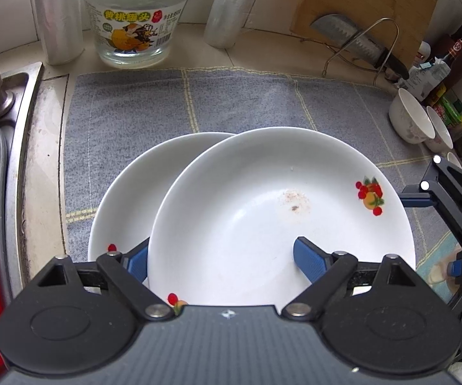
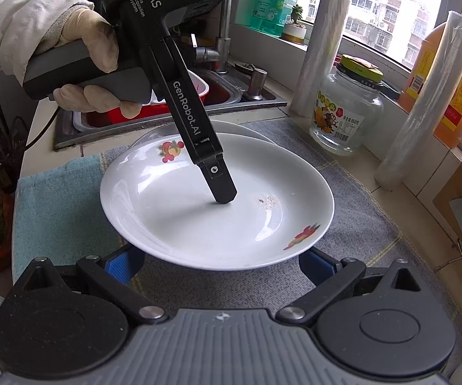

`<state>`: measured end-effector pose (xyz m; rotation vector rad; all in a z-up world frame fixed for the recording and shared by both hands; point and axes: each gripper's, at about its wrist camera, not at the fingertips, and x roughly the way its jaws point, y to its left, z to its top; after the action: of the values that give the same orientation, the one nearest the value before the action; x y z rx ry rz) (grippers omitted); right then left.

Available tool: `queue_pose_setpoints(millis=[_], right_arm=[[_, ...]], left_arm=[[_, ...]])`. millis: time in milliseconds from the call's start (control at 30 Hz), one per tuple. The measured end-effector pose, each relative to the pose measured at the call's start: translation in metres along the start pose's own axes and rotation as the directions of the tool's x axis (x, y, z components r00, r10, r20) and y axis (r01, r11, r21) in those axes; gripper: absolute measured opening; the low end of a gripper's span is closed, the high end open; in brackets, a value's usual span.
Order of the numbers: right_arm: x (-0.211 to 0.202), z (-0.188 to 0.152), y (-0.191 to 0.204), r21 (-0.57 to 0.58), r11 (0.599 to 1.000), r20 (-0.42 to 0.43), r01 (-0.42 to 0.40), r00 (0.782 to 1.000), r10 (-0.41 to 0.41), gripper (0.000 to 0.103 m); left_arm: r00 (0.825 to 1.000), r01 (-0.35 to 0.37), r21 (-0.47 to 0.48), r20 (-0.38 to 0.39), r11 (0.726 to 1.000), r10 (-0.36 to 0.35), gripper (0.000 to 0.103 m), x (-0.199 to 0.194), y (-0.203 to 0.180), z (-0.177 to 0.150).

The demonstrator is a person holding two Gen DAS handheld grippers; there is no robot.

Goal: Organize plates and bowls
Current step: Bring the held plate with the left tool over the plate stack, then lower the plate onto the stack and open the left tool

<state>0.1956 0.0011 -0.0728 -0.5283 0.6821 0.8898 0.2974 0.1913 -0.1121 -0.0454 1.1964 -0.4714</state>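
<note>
Two white plates with fruit prints lie on a grey cloth (image 1: 231,102). The upper plate (image 1: 263,199) overlaps the lower plate (image 1: 128,192), which sticks out to its left. My left gripper (image 1: 221,260) is open and straddles the upper plate's near-left rim, with one blue pad (image 1: 309,256) inside the dish and the other (image 1: 136,263) outside it. In the right wrist view its inner finger (image 2: 222,189) touches the upper plate's (image 2: 182,224) floor. My right gripper (image 2: 221,264) is open, its pads spread wide at that plate's near rim. The lower plate (image 2: 240,128) peeks out behind.
White bowls (image 1: 410,115) stand at the cloth's right edge beside bottles. Behind the cloth are a glass jar (image 1: 131,16), two plastic-wrap rolls (image 1: 231,6), a cutting board (image 1: 365,6) and a cleaver (image 1: 356,41) on a wire rack. A sink (image 1: 9,147) holding a red basin lies left.
</note>
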Motion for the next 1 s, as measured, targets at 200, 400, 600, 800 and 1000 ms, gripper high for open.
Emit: queue_pose_setpoints(millis=[200,400,600,800,1000], right_arm=[[-0.002,-0.002,-0.001,0.003,1.0,0.007,-0.009,1.0,0.009,0.103],[0.0,-0.001,0.0,-0.006,1.0,0.008,-0.008,1.0,0.008,0.103],[0.001,0.001,0.0,-0.013,1.0,0.02,-0.019,1.0,0.019,0.103],[0.002,0.002,0.002,-0.016,1.0,0.021,-0.021,1.0,0.022,0.103],[0.0,0.0,0.002,-0.013,1.0,0.021,-0.005,1.0,0.005,0.103]], left_arm=[[1.0,-0.011,0.011,-0.007,1.0,0.011,0.09,0.0,-0.001,0.003],[1.0,-0.028,0.018,-0.013,0.999,0.028,0.09,-0.001,-0.003,0.004],[0.999,-0.053,0.008,-0.012,0.999,0.053,0.089,-0.005,0.001,-0.001],[0.998,-0.07,-0.003,0.003,0.998,0.07,0.089,-0.011,0.002,-0.004],[0.996,-0.084,-0.023,0.035,0.996,0.084,0.091,-0.02,0.006,-0.009]])
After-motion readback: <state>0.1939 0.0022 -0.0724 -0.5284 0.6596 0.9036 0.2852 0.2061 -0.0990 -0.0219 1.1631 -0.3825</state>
